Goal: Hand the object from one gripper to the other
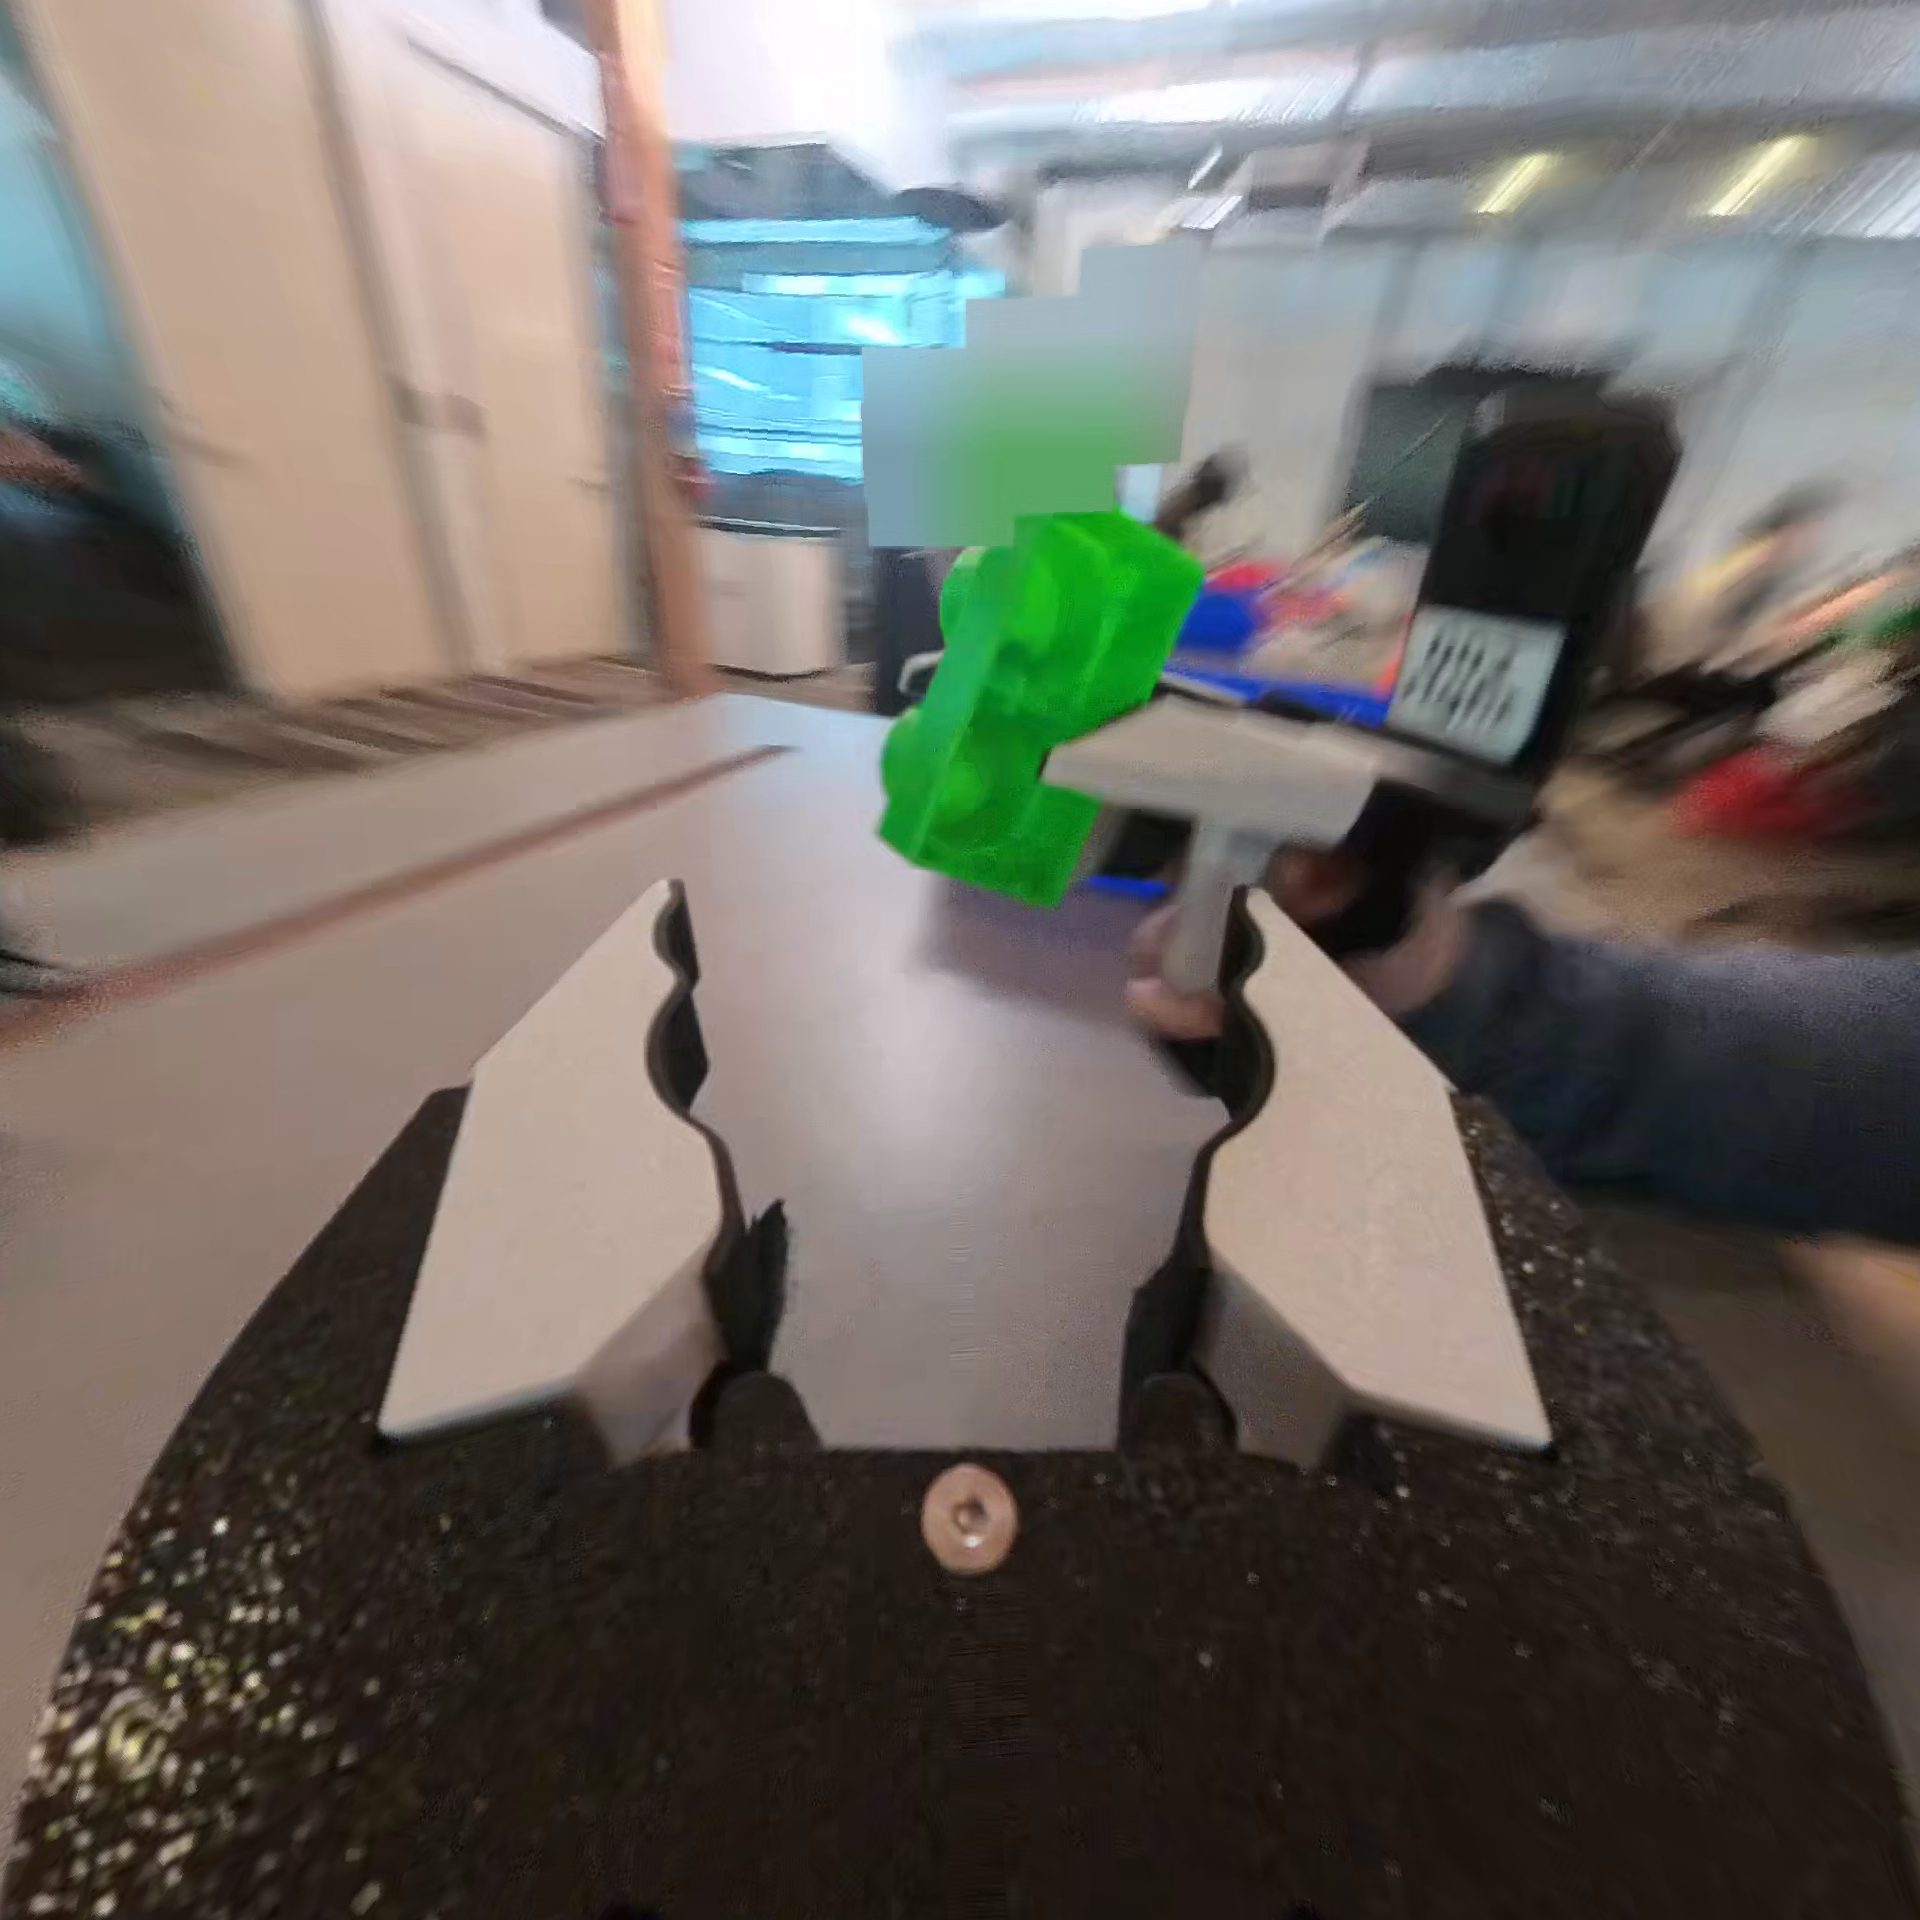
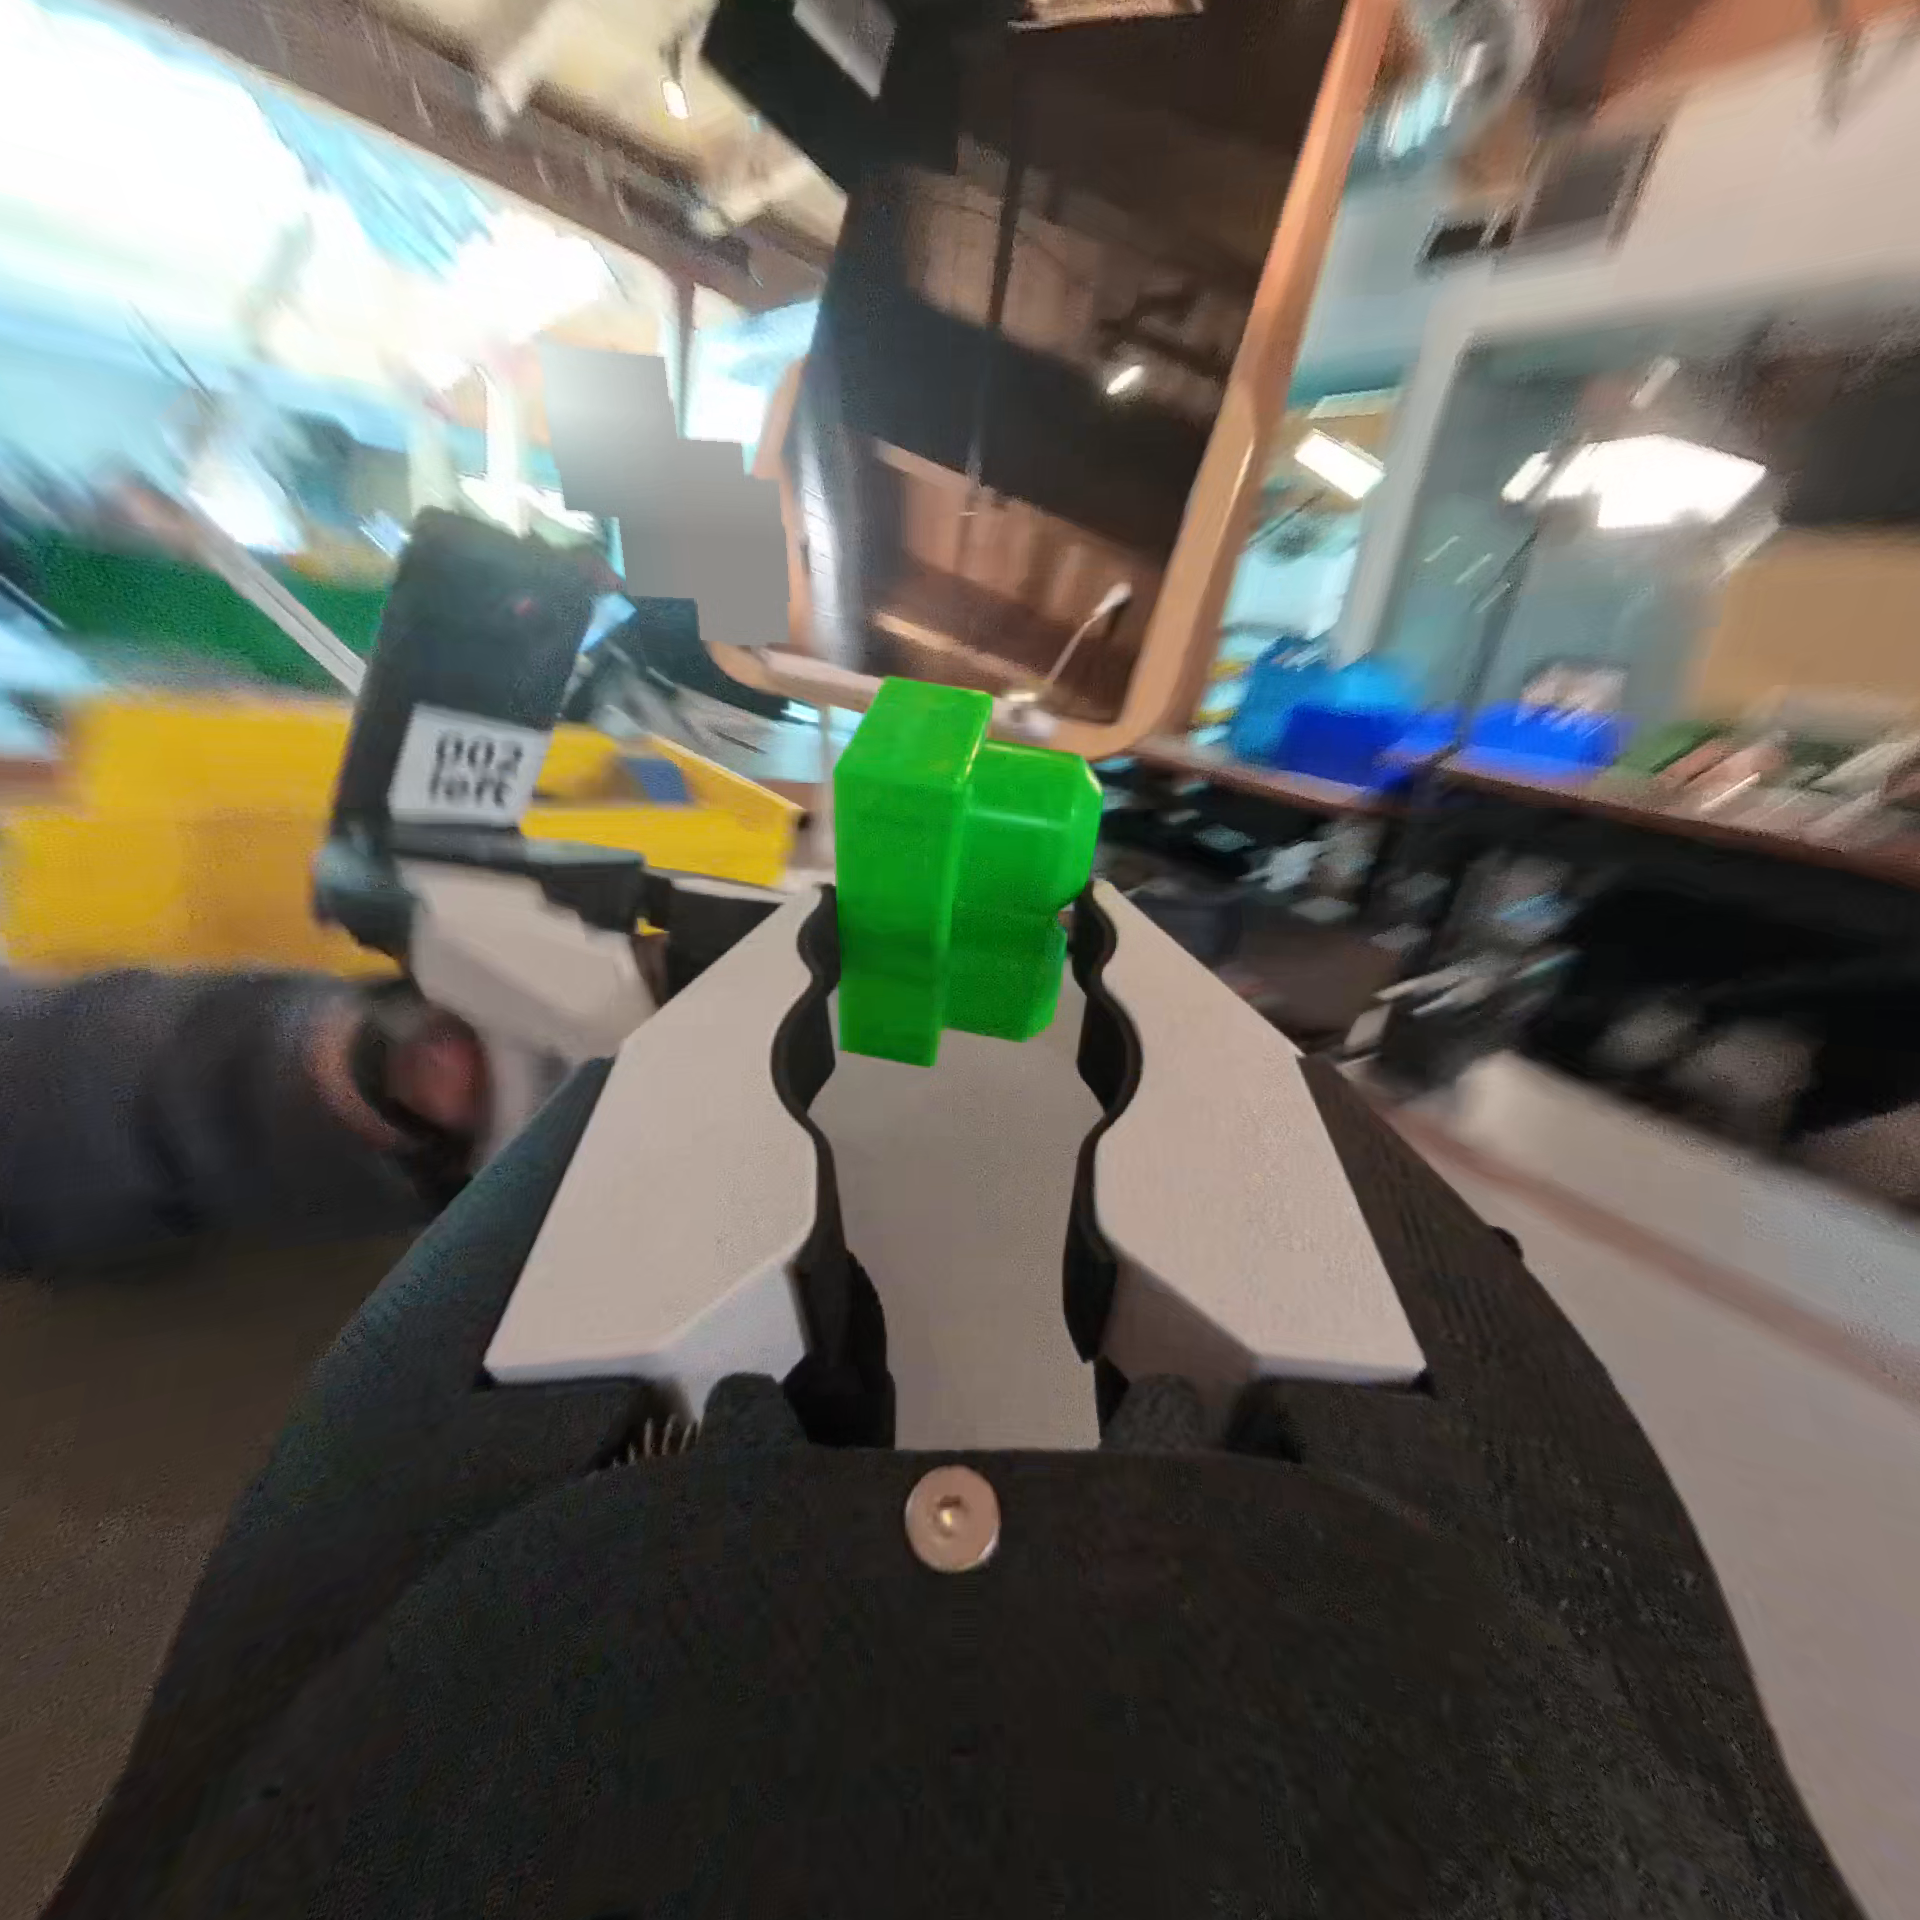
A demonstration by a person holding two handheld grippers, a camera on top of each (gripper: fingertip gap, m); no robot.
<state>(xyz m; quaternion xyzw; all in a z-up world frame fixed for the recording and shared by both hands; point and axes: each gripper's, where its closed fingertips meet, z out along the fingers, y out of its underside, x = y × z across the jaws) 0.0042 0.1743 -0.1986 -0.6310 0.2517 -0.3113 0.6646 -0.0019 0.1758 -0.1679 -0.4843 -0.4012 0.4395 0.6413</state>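
Note:
A bright green studded block (image 2: pixel 951 883) sits between the tips of my right gripper (image 2: pixel 956 925), whose jaws are shut on it. It is held in the air above a grey table (image 2: pixel 966 1226). In the left wrist view the same block (image 1: pixel 1023 717) shows ahead and to the right, tilted, held by the right gripper (image 1: pixel 1174 790), with a hand and dark sleeve behind. My left gripper (image 1: pixel 961 904) is open and empty, its fingertips below and short of the block. The left gripper's body (image 2: pixel 488 831) shows at the left of the right wrist view.
The grey table (image 1: pixel 914 1143) runs under both grippers. Yellow bins (image 2: pixel 156 831) stand behind the left gripper and blue bins (image 2: pixel 1434 727) on a far bench. A person's sleeve (image 1: pixel 1662 1091) crosses the right side. The background is motion-blurred.

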